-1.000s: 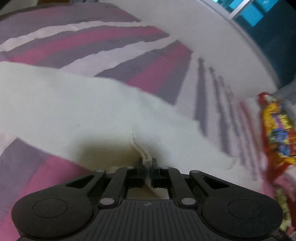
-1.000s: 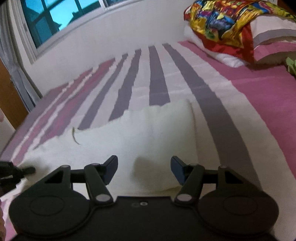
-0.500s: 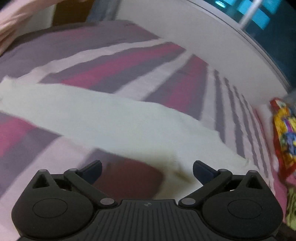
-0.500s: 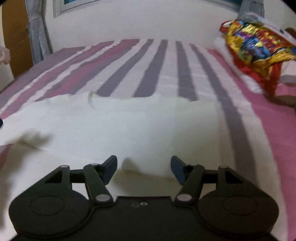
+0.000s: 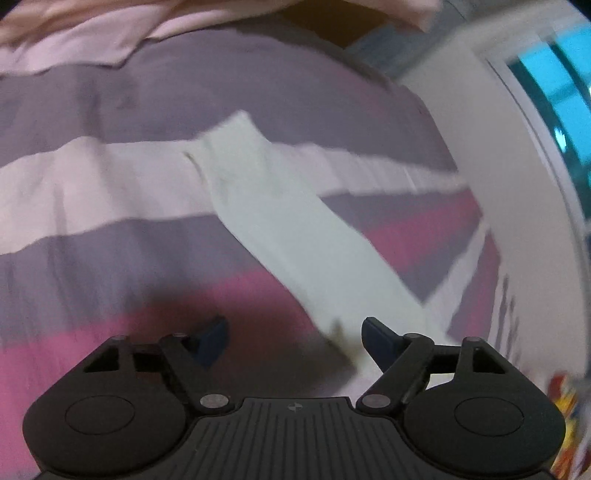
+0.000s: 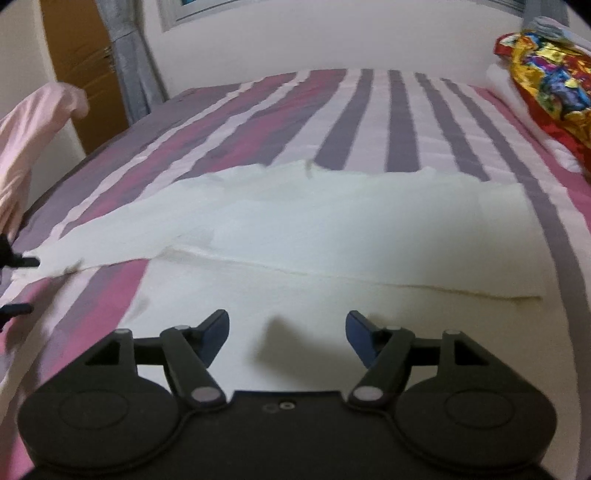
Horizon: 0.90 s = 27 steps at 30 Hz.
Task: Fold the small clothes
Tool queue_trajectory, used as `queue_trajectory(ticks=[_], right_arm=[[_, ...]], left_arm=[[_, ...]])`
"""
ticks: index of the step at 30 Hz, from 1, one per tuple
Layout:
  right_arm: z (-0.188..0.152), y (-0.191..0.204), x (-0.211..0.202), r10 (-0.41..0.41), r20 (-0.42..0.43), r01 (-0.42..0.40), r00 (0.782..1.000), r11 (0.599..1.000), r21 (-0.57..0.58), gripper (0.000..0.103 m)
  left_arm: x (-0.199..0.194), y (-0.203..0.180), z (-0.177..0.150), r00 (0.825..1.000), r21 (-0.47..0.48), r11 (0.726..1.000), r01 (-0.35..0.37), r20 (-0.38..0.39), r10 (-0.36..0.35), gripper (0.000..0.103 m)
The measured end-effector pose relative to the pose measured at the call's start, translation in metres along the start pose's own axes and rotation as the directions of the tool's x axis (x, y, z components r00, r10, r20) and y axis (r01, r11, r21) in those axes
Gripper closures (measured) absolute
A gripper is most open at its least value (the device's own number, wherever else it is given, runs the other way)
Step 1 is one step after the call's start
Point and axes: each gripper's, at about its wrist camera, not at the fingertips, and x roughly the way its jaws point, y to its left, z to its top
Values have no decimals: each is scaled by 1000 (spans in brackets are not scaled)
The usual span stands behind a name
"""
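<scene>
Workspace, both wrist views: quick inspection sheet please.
Surface: striped bedspread, purple, pink and white.
Job's things: white cloth spread flat, one layer folded over.
Clutter: colourful pillow at the right; pink fabric at the left edge.
Grippers: left gripper closing, nothing between its jaws; right gripper opening above the cloth, empty.
Cables: nothing seen.
Surroundings: white wall, window, curtain, wooden door.
</scene>
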Motion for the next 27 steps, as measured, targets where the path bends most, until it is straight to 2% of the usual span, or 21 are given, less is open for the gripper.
queue_trajectory(ticks=[7,9,11,13,15,16,19,22,24,27], right_arm=[[3,21,11,-9,12,10,1000,999,-41,34],[6,23,15,-5,10,5,1000,1000,-23,34],[8,25,19,-1,17,2,1000,1000,-15,34],[10,28,24,-1,19,1,1000,1000,-19,34],[10,30,28,-2,17,2,1000,1000,-23,34],[10,30,29,-2,17,2,1000,1000,-27,34],[12,28,29,-15,29,16,999,999,-34,34],[19,21,28,-43,57,44,997,999,-22,34],[24,12,29,-71,70,72,995,997,-3,34],[28,-4,30,-92,67,90,994,995,37,34]], left_arm=[[23,13,22,997,-125,990,59,50,-53,25],[28,13,27,996,-139,988,69,64,-60,48],[40,18,31,996,-162,984,70,62,-61,84],[48,26,31,997,-207,976,66,59,-55,96],[51,30,30,995,-242,966,90,70,-75,97],[51,27,29,995,-230,969,85,75,-69,100],[44,6,28,991,-155,985,76,117,-58,100],[26,-39,22,981,19,992,122,147,-123,100],[15,-76,13,973,143,977,156,147,-177,100],[5,-141,-14,959,311,921,234,83,-272,100]])
